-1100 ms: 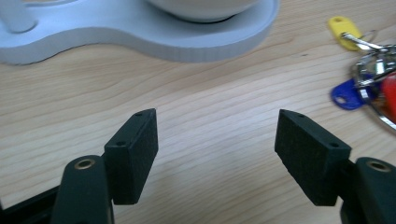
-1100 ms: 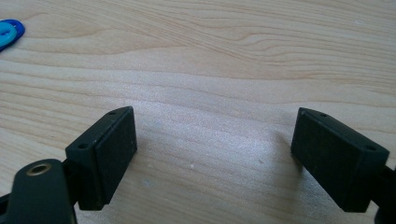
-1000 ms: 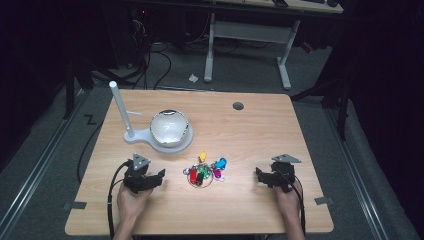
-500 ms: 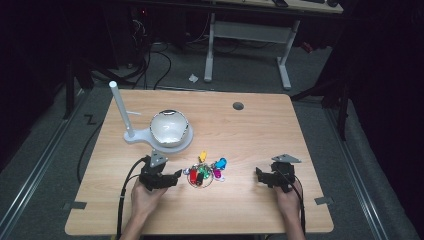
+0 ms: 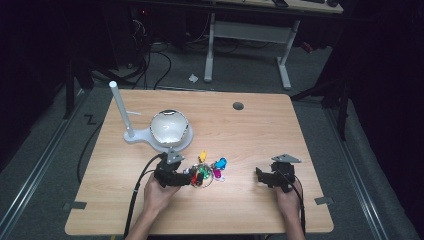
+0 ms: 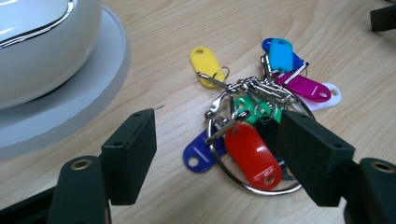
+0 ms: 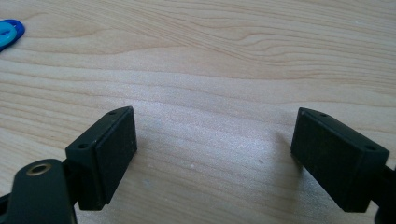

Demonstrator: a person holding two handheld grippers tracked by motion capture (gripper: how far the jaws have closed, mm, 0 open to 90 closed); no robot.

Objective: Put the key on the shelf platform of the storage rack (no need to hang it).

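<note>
A bunch of coloured key tags on a metal ring lies on the wooden table, front of centre. In the left gripper view the ring carries a red tag, with yellow, dark blue, green, light blue and magenta tags fanned around it. My left gripper is open, its jaws low on either side of the red tag and ring. My right gripper is open over bare wood, well right of the bunch.
A white domed object sits on a flat white base with an upright white pole, back left of the tags and close to my left gripper. A small grey round cap is set in the far tabletop. Desk legs stand beyond the table.
My left gripper has moved right and forward until its open jaws straddle the near part of the key tag bunch. The right gripper has stayed where it was.
</note>
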